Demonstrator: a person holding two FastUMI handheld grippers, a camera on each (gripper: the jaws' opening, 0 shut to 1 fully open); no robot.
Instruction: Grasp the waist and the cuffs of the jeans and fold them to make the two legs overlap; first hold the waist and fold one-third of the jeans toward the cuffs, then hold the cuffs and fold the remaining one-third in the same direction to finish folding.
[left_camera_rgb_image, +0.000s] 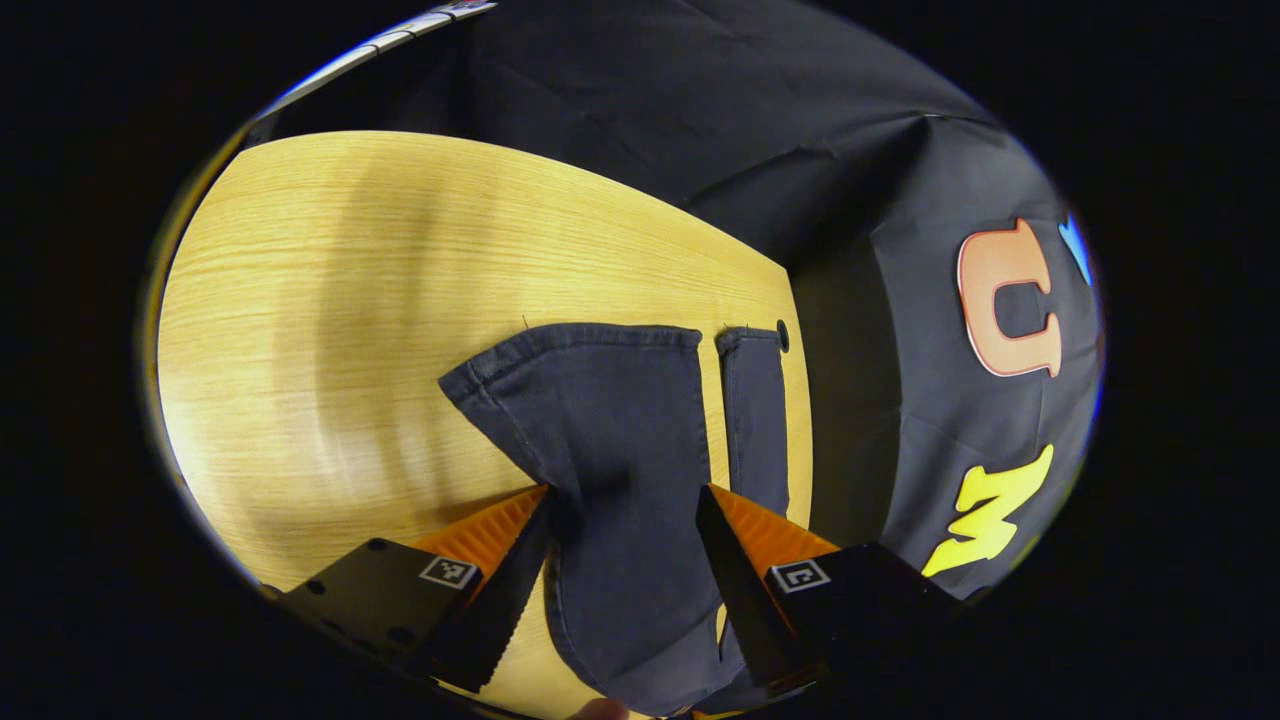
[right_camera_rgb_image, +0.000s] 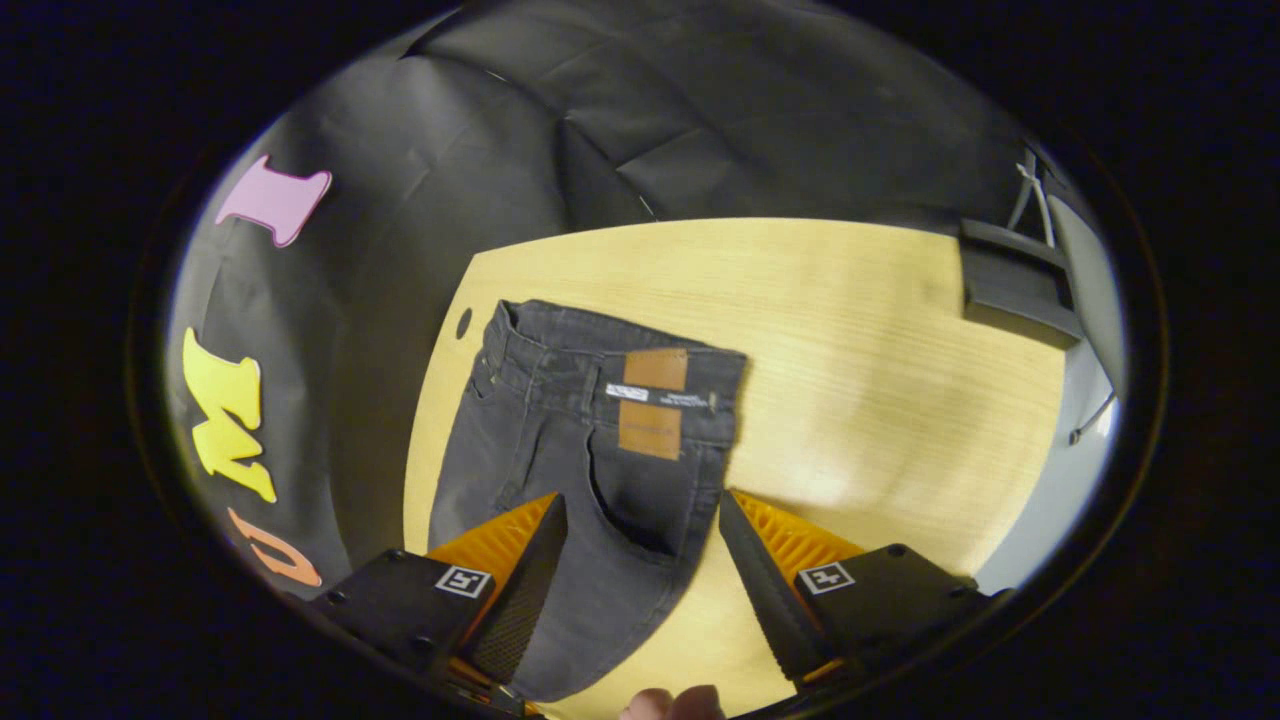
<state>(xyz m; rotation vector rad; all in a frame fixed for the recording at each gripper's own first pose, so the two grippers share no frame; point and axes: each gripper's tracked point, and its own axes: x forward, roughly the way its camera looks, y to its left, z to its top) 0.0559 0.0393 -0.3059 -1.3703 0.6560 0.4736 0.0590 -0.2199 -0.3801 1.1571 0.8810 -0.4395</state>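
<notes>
Jeans (right_camera_rgb_image: 590, 470), dark denim, lie flat on a wooden table (right_camera_rgb_image: 850, 330) inside the booth; the waist with its brown patch (right_camera_rgb_image: 652, 402) faces the right gripper (right_camera_rgb_image: 640, 560), the two cuffs (left_camera_rgb_image: 600, 345) face the left gripper (left_camera_rgb_image: 625, 545). Both tools hover above the cloth with fingers spread apart, gripping nothing; each stands at its own end, apparently so waist and cuffs can be taken together for the first fold, which looks not yet begun. No container is on the table; the legs lie side by side, a strip of wood between them.
</notes>
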